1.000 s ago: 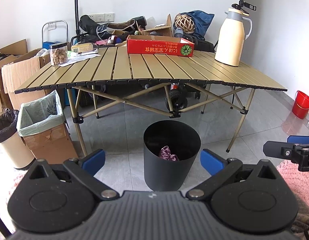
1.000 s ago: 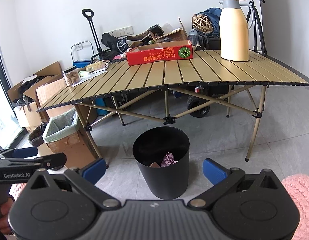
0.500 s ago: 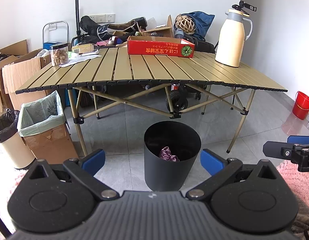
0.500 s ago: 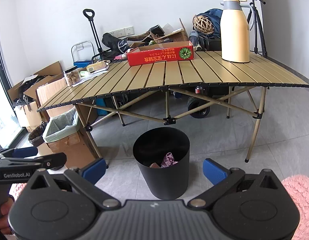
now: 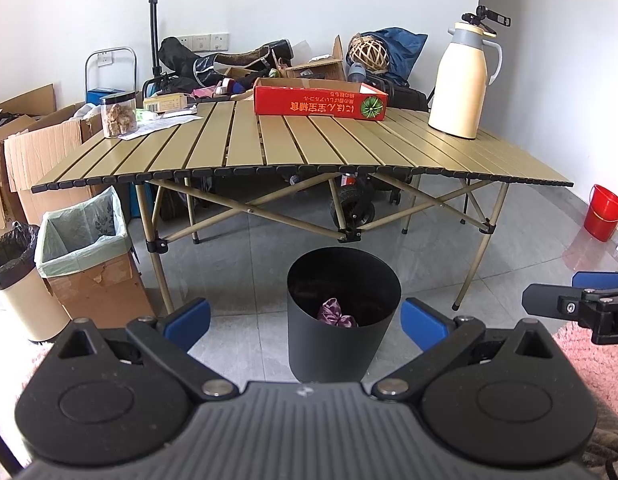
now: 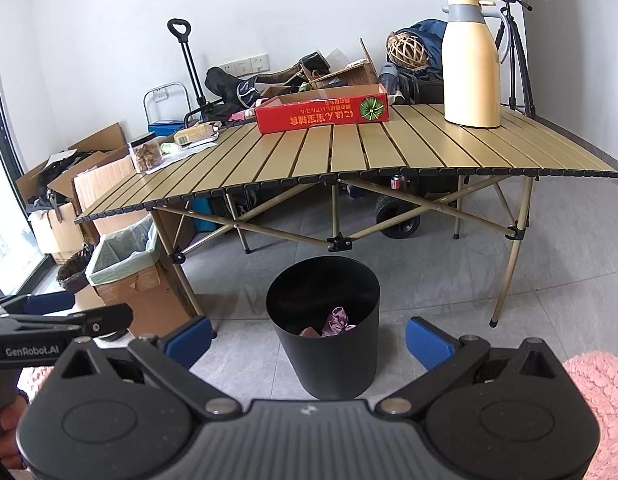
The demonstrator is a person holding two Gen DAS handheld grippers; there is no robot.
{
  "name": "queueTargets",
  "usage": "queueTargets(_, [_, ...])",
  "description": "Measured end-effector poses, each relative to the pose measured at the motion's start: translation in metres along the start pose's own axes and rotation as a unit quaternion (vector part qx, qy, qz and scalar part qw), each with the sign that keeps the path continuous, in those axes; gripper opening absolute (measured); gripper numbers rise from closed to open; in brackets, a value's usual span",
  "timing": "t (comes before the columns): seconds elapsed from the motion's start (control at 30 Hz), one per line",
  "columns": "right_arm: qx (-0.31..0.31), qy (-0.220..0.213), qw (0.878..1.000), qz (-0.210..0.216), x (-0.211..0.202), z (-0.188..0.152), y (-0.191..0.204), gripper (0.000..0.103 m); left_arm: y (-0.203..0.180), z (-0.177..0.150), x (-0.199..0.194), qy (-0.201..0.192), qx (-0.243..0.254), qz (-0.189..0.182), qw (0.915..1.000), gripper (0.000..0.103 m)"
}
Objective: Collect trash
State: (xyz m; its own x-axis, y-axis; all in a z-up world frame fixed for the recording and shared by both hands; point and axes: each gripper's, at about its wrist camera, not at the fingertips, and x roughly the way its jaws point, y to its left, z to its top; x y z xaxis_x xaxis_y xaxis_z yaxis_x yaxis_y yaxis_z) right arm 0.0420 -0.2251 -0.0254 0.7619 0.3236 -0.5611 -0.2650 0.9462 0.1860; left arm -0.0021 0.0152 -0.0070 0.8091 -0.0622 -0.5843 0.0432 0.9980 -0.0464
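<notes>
Trash: a crumpled purple wrapper (image 5: 336,312) lies at the bottom of the black bin (image 5: 343,356); the right wrist view shows a brownish scrap (image 6: 309,332) touching it at its 9 o'clock.
Black bin: round, matte, open-topped, upright on the grey tile floor just in front of the worktop (image 5: 301,148), at 12 o'clock from both cameras.
Left tongs (image 5: 305,317): spread wide with nothing between the blue pads, which frame the bin.
Right tongs (image 6: 309,340): likewise spread wide and empty, flanking the bin.
Other containers: a cardboard box lined with a pale green bag (image 5: 85,256) at the bin's 9 o'clock, contents not visible; a cream bin with a black liner (image 5: 17,280) beyond it; a red bucket (image 5: 604,212) at 3 o'clock.
Worktop: red carton (image 5: 320,98), cream thermos (image 5: 461,84), jar of brown snacks (image 5: 117,114).
Change: against the frames from a second ago, bin, trash and both tongs sit as they did.
</notes>
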Motion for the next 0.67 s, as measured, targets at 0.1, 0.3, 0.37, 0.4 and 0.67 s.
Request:
queueTargets(0.1, [-0.001,0.0,1.0,0.0,-0.0005,0.0014,-0.0003,0.103,-0.0001,-0.0007,0.0002,0.001,0.0,0.001,1.0,0.103])
queueTargets(0.3, [-0.002,-0.002,1.0,0.0,-0.001,0.0023,-0.0001,0.103,0.0002,-0.0006,0.0002,0.0,0.0,0.001,1.0,0.103])
queueTargets(0.37, [-0.004,-0.004,1.0,-0.001,-0.0017,0.0029,0.0,0.103,0.0003,-0.0008,0.0001,0.0,0.0,0.0,1.0,0.103])
queueTargets(0.4, [-0.005,-0.005,1.0,-0.001,-0.0021,0.0033,0.0002,0.103,-0.0004,-0.0008,-0.0003,-0.001,0.001,0.0,1.0,0.103])
queueTargets(0.67, [-0.008,-0.007,1.0,-0.001,-0.0025,0.003,0.0002,0.103,0.0008,0.0011,0.0002,-0.003,-0.002,-0.005,1.0,0.103])
